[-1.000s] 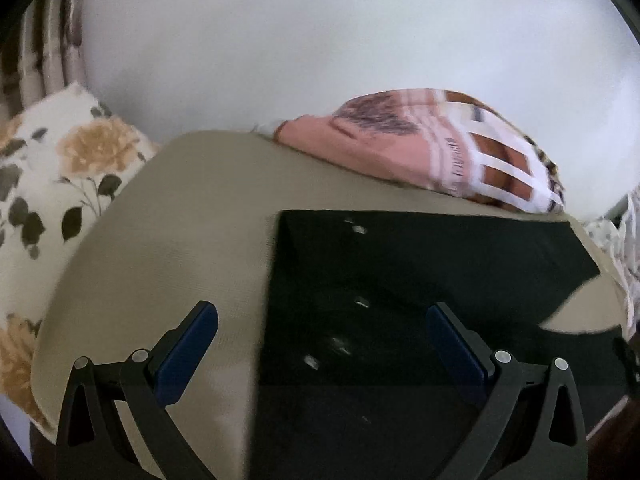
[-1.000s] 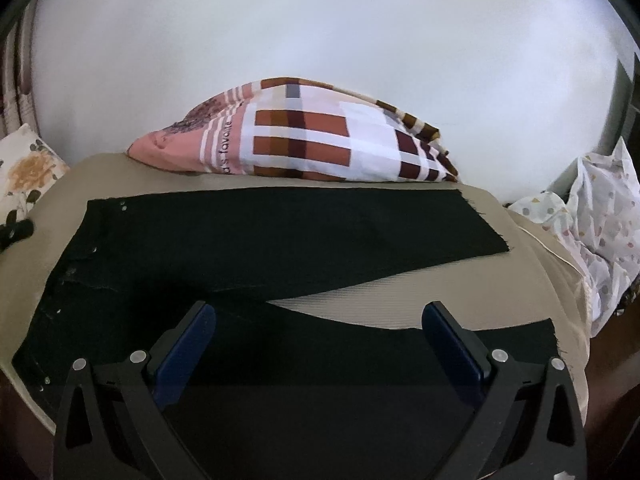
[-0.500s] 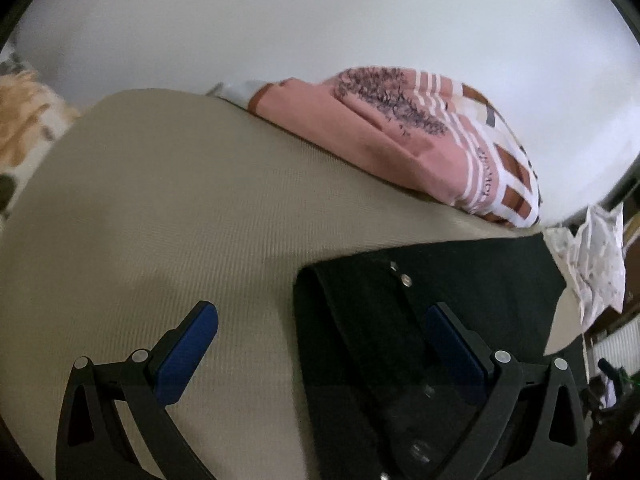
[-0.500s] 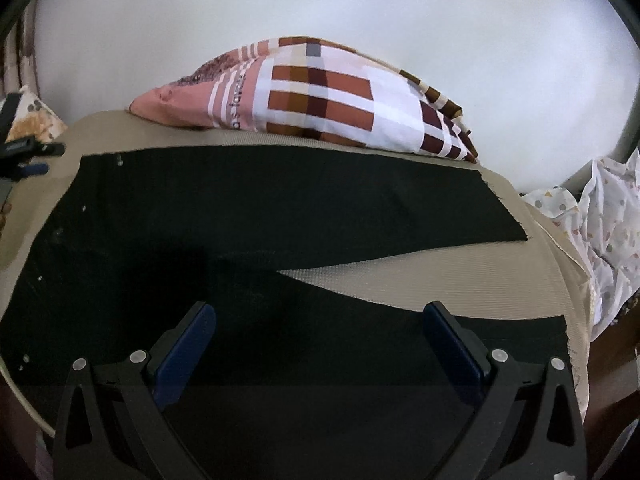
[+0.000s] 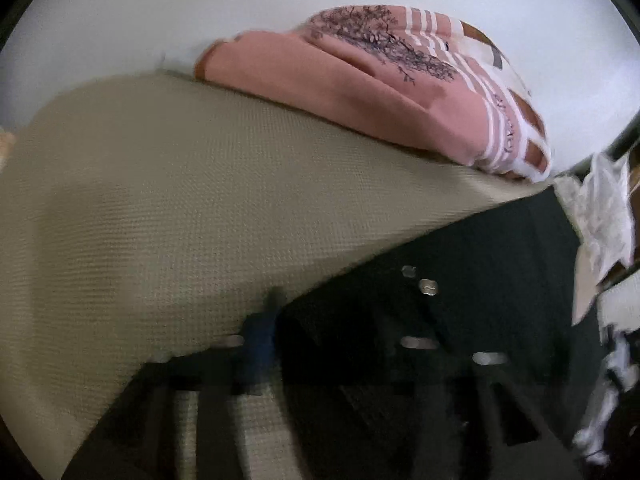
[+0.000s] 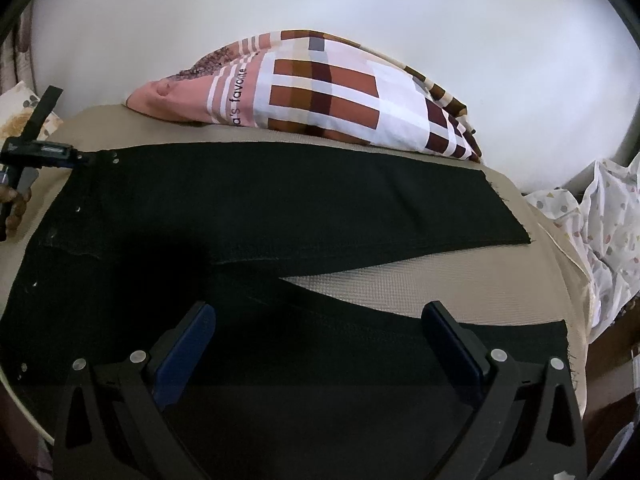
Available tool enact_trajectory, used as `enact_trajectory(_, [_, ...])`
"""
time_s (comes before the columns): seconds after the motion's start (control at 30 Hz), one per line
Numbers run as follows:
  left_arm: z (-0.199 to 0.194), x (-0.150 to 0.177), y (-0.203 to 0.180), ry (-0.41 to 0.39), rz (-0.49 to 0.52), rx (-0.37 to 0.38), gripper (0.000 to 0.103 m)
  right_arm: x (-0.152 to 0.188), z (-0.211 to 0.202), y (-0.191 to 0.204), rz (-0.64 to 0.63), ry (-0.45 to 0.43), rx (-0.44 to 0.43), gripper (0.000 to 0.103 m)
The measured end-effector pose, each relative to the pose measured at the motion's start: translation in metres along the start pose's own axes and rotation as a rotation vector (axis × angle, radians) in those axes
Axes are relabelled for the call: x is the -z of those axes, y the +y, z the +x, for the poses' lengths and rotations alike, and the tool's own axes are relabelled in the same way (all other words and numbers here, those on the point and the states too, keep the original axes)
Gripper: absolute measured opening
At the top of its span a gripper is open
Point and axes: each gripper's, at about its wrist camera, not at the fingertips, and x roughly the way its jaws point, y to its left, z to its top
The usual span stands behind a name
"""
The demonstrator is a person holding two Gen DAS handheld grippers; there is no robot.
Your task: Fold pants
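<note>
Black pants (image 6: 280,200) lie spread flat on the beige bed cover (image 6: 460,292), legs to the right and parted in a V, waistband with metal buttons at the left. My right gripper (image 6: 320,328) is open, hovering over the near leg. My left gripper (image 6: 82,156) shows in the right wrist view at the far waistband corner. In the blurred left wrist view the pants' (image 5: 460,300) waistband corner sits right at my left gripper (image 5: 340,344), with one blue pad (image 5: 260,344) at the fabric edge; the jaws look closing but blur hides the gap.
A pink and plaid pillow (image 6: 340,96) lies at the back against the white wall. A floral cushion (image 6: 16,112) is at the far left. White patterned fabric (image 6: 592,220) hangs off the bed's right edge.
My left gripper dropped and moved in on the far waistband corner, its fingers narrowing. My right gripper edged slightly forward over the near leg, still open.
</note>
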Motion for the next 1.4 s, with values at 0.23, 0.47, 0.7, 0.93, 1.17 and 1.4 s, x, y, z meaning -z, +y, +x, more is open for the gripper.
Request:
enact_trajectory(0.23, [-0.031,0.019,-0.024,-0.142,-0.011,-0.052,0.018,-0.001,0.002,0.002,-0.006,0.002,0.0,0.102])
enact_trajectory(0.47, [-0.094,0.049,-0.076,-0.295,-0.003,-0.008,0.017,-0.039,0.02,-0.034,0.146,0.003,-0.297,0.103])
enact_trajectory(0.7, [-0.129,0.094,-0.116,-0.363,-0.029,0.027,0.017,-0.109,0.103,-0.067,0.483,0.194,-0.716,0.096])
enact_trajectory(0.93, [-0.15,0.138,-0.121,-0.392,-0.146,0.046,0.015,-0.147,0.171,-0.053,0.583,0.346,-0.786,0.081])
enact_trajectory(1.17, [-0.138,0.147,-0.111,-0.336,-0.198,0.052,0.015,-0.142,0.234,-0.049,0.788,0.475,-0.814,0.078])
enact_trajectory(1.4, [-0.113,0.085,-0.027,-0.207,-0.244,0.151,0.06,-0.142,0.213,-0.031,0.701,0.449,-0.857,0.078])
